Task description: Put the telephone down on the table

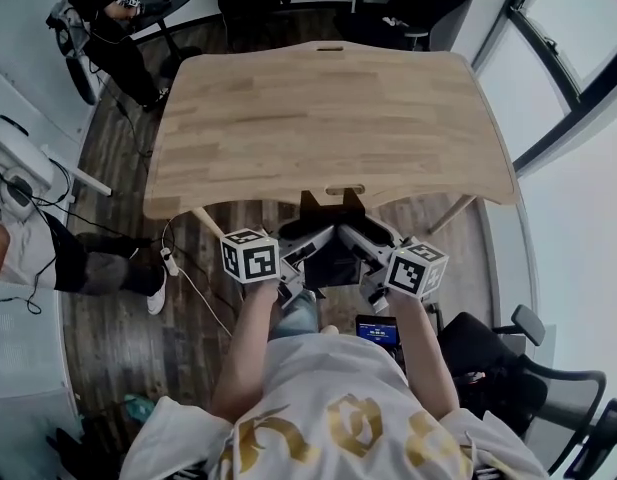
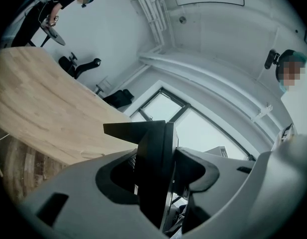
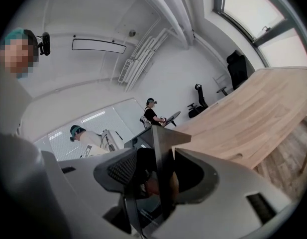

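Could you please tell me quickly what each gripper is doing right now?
Left gripper: closed on the flat black telephone.
Right gripper: closed on that telephone too.

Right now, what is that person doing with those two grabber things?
A person holds a gripper in each hand. The left gripper and the right gripper are both clamped on one dark telephone, one at each side. It hangs in the air just short of the wooden table's near edge, not yet set down.
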Demonstrator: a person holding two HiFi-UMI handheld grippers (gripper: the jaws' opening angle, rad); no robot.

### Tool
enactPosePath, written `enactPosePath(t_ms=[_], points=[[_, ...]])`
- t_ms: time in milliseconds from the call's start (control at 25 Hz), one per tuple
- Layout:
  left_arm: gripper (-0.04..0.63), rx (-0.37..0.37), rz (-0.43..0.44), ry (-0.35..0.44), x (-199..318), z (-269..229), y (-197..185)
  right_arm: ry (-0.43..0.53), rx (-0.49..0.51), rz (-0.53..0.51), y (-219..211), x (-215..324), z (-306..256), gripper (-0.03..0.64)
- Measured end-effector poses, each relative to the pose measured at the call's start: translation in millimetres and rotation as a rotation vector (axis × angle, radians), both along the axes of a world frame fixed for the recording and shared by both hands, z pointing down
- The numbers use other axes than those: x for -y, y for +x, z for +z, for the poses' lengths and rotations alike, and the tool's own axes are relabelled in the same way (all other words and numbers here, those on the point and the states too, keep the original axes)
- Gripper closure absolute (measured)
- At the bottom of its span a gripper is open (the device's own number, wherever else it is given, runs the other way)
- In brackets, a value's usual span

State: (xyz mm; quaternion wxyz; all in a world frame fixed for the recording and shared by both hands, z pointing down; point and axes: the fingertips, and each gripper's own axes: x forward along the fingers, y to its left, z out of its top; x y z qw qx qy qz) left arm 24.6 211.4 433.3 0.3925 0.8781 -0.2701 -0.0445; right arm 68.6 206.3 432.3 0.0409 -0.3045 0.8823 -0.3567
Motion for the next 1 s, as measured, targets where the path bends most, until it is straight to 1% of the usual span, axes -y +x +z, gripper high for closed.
enactPosePath(t_ms=[280,600,840,1000], points=[[0.376,-0.003,0.046,-0.013,98.0,13.7,-2.1,-0.012,0.000,0.042,-2.5,96.5,13.1,0.383],[0.376,0.014,0.100,-0.035,210.8,24.4,-24.7,-0.052,0.001,0.088,-25.0,206.9,25.2,0.383],[0.376,-0.005,0.105,-0.072,266.7,39.2,-40.6,-0.075,-0.019,0.101,-40.8,262.8,38.9,0.383],[0.376,-0.012,0.110,-0.078,292.6,43.3,-50.0,-0.076,-0.023,0.105,-50.4,288.6,42.7,0.383]])
